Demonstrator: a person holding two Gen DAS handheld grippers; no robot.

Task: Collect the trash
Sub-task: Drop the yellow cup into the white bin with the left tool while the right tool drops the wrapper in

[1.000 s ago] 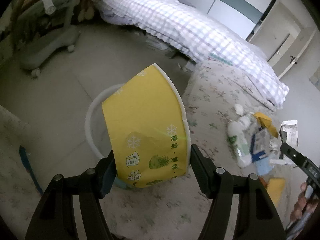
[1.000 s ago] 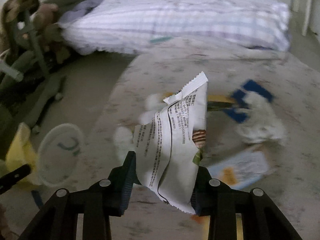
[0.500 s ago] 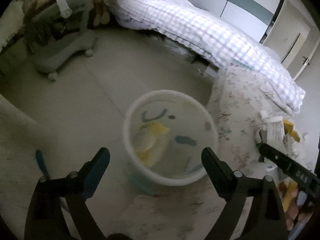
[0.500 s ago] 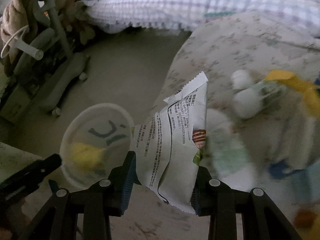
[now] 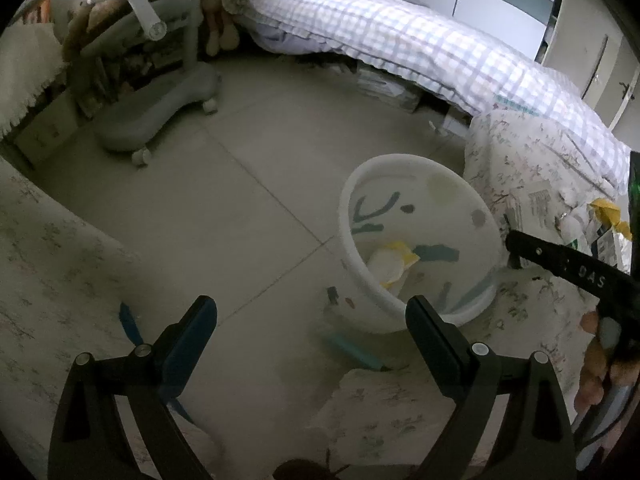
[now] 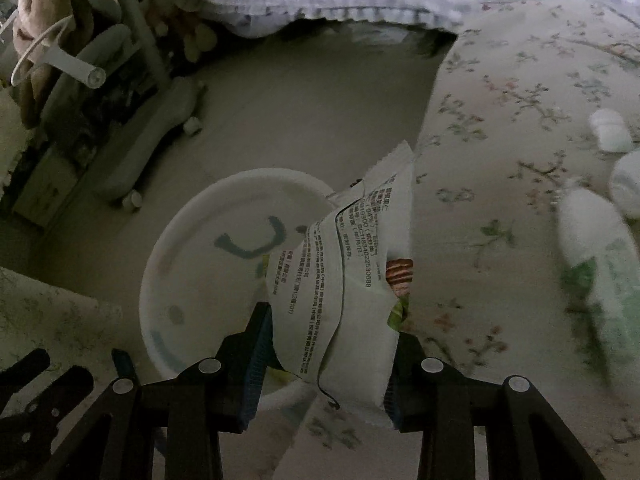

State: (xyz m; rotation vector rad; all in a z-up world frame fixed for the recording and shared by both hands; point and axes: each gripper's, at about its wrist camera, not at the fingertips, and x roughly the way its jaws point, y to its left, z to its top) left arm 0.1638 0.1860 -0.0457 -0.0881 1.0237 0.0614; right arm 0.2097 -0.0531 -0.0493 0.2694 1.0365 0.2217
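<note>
A white trash bin [image 5: 420, 240] stands on the floor beside the floral-covered table [image 5: 520, 184]; a yellow carton [image 5: 394, 262] lies inside it. My left gripper [image 5: 312, 320] is open and empty, above the floor just left of the bin. My right gripper [image 6: 328, 336] is shut on a white snack wrapper [image 6: 352, 280] and holds it over the bin's right rim [image 6: 224, 264]. The right gripper also shows at the right edge of the left wrist view [image 5: 576, 272]. A white and green bottle [image 6: 600, 248] lies on the table.
A grey wheeled chair base [image 5: 160, 112] stands at the far left. A bed with a checked quilt [image 5: 420, 40] runs along the back. More trash [image 5: 604, 216] lies on the table at right. A floral-covered surface [image 5: 48, 264] is at left.
My left gripper opened and dropped the yellow carton into the bin, then drew back to the left. My right gripper carried the wrapper left from the table to above the bin.
</note>
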